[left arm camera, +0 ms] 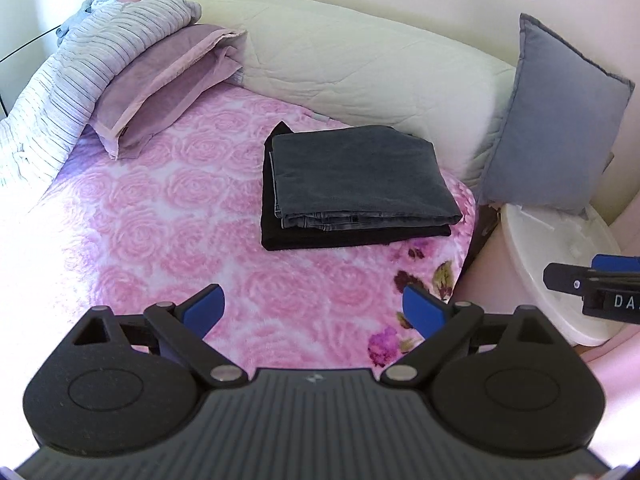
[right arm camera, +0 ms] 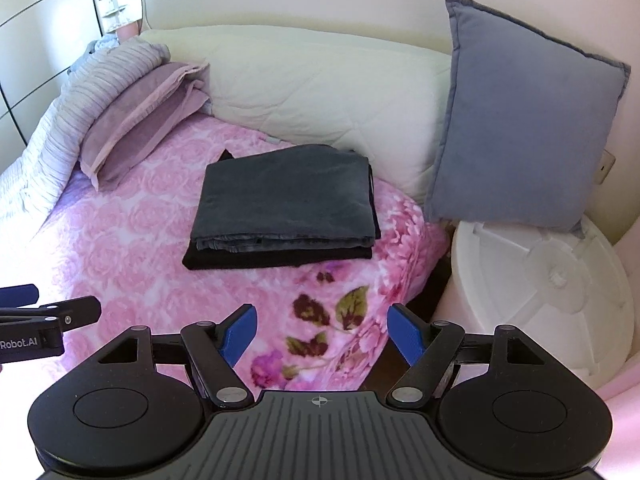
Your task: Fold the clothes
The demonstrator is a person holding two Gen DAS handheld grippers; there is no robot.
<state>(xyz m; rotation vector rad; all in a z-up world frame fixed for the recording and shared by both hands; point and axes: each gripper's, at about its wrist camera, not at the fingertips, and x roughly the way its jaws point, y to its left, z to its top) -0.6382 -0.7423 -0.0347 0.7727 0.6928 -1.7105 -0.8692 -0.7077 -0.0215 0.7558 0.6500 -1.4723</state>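
Jeans (left arm camera: 360,172) folded flat atop black garment (left arm camera: 352,236); both grippers' fingers wide apart, empty.

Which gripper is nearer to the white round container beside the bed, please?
The right gripper. It hangs open over the bed's corner, with the white round container just off to its right. The left gripper, also open, sits farther left over the pink blanket.

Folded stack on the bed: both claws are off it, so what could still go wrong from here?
1. The grey jeans lie skewed on the black garment, whose corner pokes out behind; a nudge might shift them.
2. The stack sits near the edge of the pink blanket, so a push towards the white tub could tip it off.
3. Both the left claw and the right claw are open, gripping nothing.
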